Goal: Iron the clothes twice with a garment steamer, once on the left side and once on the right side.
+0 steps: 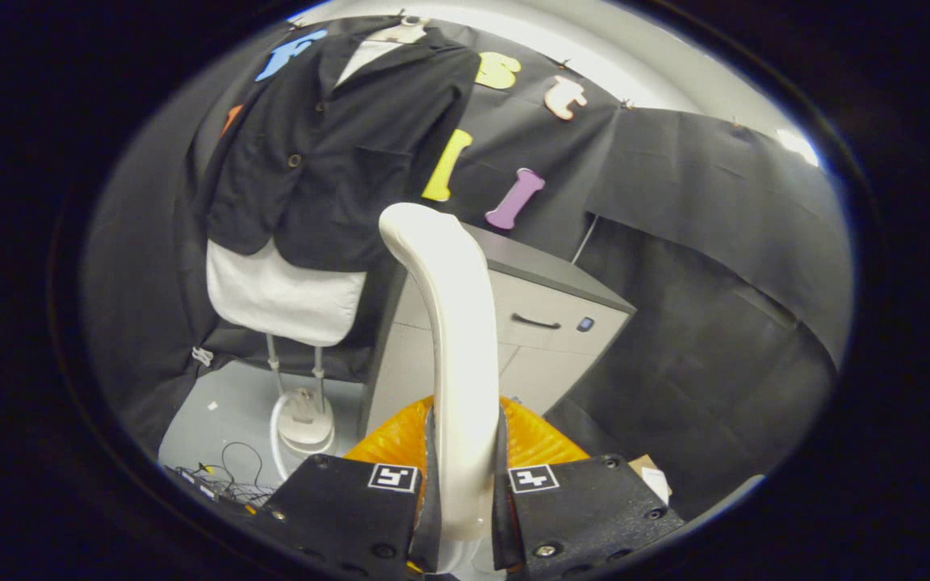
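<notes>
Grey floor [231, 403]: white round stand base [303, 428] at left; tangled cables [231, 480] nearer; grey drawer cabinet [546, 331] to its right, against the far wall.

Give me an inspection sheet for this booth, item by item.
Surface: grey floor, partly bare.
Job's things: white steamer handle upright between the jaws; dark jacket over a white garment on a stand, beyond and to the side.
Clutter: orange ribbed object just behind the handle; grey drawer cabinet.
Grippers: gripper shut on the steamer handle.
Cables: thin wires on the floor; white hose at the stand base.
Surroundings: black cloth wall.
</notes>
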Tool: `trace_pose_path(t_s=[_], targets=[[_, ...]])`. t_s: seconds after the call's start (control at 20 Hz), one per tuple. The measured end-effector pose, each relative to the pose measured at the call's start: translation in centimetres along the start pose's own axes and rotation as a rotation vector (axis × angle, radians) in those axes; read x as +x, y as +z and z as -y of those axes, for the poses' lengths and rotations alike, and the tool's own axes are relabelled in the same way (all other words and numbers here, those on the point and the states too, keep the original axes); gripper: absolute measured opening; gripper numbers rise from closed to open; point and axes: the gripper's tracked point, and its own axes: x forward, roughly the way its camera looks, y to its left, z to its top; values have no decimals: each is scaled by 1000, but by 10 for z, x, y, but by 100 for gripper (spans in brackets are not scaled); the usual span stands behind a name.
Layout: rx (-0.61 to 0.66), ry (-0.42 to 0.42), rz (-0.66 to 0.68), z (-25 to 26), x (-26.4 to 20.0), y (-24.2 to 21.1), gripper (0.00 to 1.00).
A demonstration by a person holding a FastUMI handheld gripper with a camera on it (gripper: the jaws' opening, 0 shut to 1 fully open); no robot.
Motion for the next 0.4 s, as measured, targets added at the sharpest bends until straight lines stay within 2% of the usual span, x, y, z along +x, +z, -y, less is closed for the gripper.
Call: trace_pose_path(t_s=[0.4], targets=[[102,-1,-17,118,-13,-6,28]])
